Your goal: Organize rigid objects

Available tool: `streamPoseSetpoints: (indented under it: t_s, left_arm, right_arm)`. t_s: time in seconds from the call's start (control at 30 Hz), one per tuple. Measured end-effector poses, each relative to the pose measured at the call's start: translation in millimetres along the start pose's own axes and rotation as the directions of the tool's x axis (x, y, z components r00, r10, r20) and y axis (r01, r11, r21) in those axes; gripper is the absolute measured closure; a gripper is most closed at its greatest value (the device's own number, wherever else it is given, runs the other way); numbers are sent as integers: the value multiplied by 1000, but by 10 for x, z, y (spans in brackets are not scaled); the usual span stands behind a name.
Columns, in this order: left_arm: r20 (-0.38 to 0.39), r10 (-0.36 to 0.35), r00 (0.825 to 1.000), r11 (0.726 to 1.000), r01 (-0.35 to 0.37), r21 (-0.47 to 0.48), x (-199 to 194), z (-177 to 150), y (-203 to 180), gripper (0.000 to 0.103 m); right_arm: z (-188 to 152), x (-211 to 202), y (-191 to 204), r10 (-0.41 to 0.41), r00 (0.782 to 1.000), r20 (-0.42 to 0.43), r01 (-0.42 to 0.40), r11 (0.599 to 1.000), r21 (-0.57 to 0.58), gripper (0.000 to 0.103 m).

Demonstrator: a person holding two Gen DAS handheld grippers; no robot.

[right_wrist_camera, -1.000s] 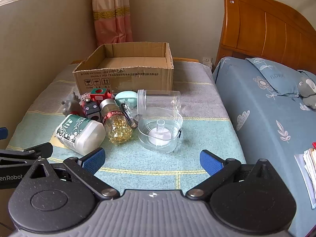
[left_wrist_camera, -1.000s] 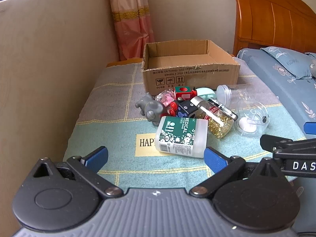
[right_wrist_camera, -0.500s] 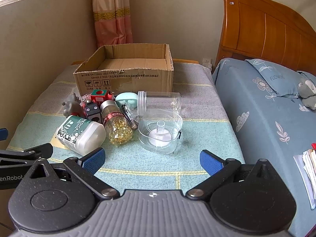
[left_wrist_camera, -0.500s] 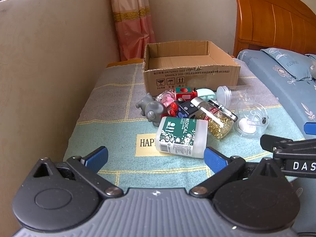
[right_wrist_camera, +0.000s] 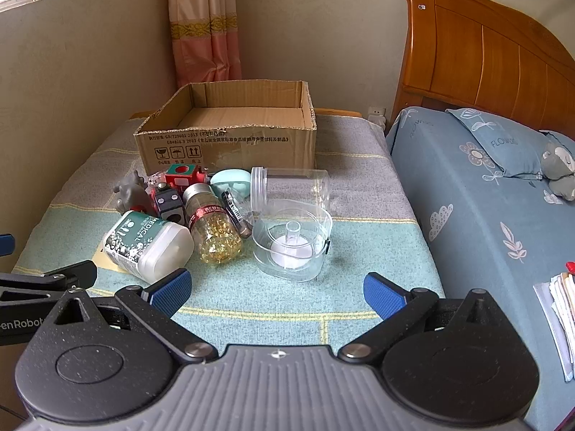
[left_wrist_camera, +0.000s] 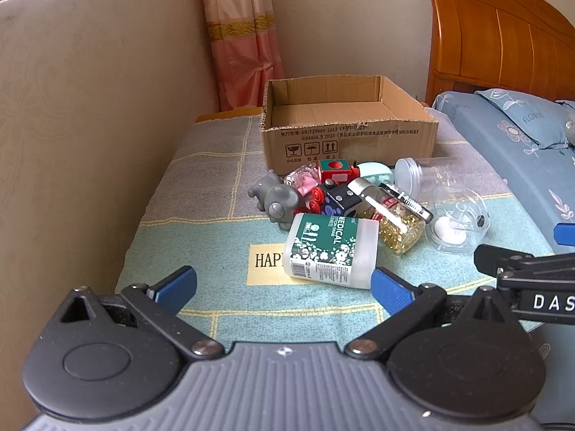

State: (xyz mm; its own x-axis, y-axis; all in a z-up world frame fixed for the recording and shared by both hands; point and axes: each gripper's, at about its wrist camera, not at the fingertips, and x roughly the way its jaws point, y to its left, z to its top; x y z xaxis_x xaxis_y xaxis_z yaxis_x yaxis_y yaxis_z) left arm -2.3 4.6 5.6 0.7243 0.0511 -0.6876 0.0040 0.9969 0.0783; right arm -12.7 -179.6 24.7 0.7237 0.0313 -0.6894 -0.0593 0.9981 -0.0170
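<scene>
Both tools gape wide and hold nothing: the left tool hovers low over the tabletop just short of the white-and-green medical bottle, the right tool just short of the clear plastic container. At twelve o'clock from both, the open cardboard box stands behind a touching heap: grey toy figure, red toy block, gold-capsule bottle, clear jar on its side.
</scene>
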Motion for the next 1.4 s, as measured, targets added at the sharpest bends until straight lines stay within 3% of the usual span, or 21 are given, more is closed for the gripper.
streamPoseSetpoints:
  t_s: [0.73,1.07,1.23,1.4]
  left_arm:
    - [7,-30,1000,1000,30,8,70,17,-17,1]
    - [-2,-116,993,991,116,67,197,36,-19,1]
    - [-47,-166,985,979,170,114,364,16,-62,1]
    - [-110,-172,979,971,187,147,627,-45,-112,1]
  right_arm:
    - [30,43,-13,-5,1000,5,5,1000,-11,0]
    - [58,81,-78,18,998,60,-14,998,-66,0]
    - [39,182,-153,41,997,68,-35,995,-97,0]
    - [-88,464,-232,68,998,15,-66,990,-128,0]
